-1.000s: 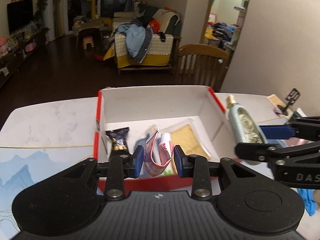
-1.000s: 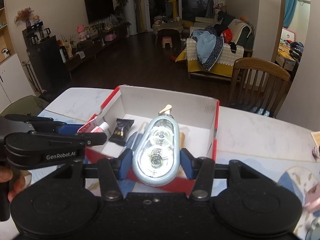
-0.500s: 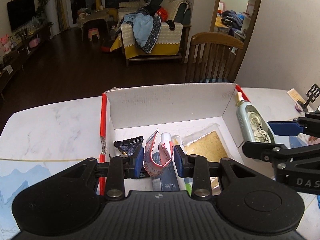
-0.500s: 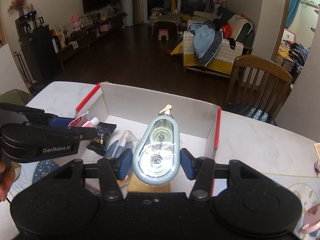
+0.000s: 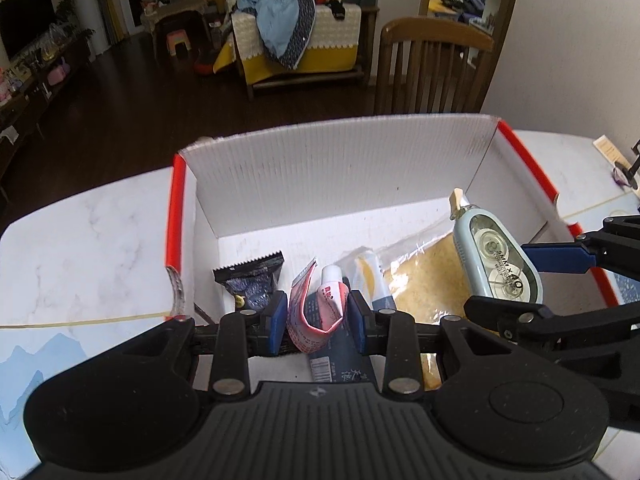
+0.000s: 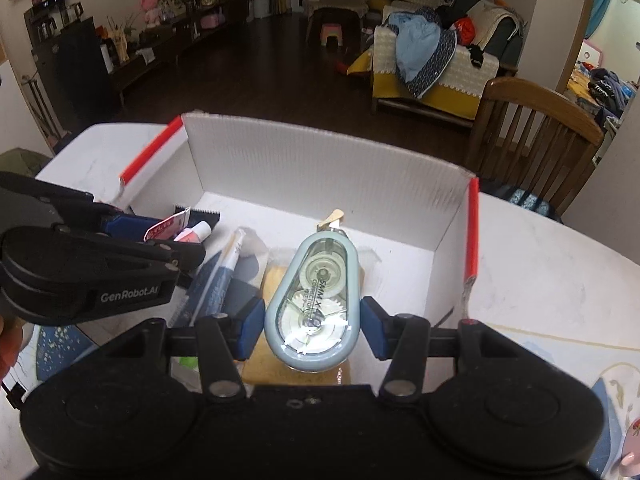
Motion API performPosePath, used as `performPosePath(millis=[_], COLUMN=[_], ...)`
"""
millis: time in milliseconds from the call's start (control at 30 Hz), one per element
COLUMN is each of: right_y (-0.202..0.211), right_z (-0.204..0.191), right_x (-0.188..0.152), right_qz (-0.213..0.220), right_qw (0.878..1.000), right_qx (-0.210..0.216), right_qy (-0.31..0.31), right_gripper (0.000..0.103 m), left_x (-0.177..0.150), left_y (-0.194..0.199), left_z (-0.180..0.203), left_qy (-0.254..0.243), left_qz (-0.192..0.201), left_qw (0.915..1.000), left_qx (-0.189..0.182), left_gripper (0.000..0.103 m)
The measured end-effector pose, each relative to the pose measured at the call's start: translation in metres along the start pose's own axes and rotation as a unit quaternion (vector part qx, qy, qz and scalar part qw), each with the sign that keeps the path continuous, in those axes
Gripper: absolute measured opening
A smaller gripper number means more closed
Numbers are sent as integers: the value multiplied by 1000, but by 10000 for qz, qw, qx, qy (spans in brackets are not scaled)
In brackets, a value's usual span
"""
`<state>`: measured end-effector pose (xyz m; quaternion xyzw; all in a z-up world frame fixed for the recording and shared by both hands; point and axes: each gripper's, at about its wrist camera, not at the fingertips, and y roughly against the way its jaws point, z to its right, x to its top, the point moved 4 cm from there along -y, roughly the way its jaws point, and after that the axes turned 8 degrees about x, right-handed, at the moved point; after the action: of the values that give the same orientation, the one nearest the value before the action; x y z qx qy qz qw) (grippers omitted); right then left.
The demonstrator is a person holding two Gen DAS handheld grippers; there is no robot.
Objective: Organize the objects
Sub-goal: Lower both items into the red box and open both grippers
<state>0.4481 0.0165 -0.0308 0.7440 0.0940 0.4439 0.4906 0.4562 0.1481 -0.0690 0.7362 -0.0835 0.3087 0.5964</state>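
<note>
Both hands were putting things into the box.

The left gripper (image 5: 316, 322) squeezed a pink tube (image 5: 326, 304) low over the white box (image 5: 328, 176); the right gripper (image 6: 312, 332) seemed to grip a blue tape roller (image 6: 312, 308); next, let go gently.

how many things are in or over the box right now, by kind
held in a tool: 2, pink tube in left tool, correction tape in right tool
lying in the box: 3, black sachet, toothpaste tube, yellow packet
total: 5
</note>
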Motion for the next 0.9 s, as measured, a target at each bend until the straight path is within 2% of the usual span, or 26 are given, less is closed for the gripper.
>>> performPosePath(millis=[567, 633, 767, 900], right_y=[-25, -26, -26, -22], right_z=[2, 3, 7, 9], right_x=[-10, -9, -9, -10], right_qz=[-299, -307, -294, -242], right_qw=[9995, 9995, 9995, 9995], right_qx=[-27, -35, -22, -15], right_qy=[111, 47, -118, -178], right_gripper=[52, 53, 62, 64], left_x=[-9, -9, -11, -11], left_y=[-22, -23, -24, -19], left_z=[8, 8, 6, 5], left_qy=[-111, -159, -102, -66], left_qz=[-405, -414, -434, -359], left_qw=[9991, 9990, 9990, 9993], left_qx=[12, 80, 82, 20], left_gripper=[31, 31, 31, 43])
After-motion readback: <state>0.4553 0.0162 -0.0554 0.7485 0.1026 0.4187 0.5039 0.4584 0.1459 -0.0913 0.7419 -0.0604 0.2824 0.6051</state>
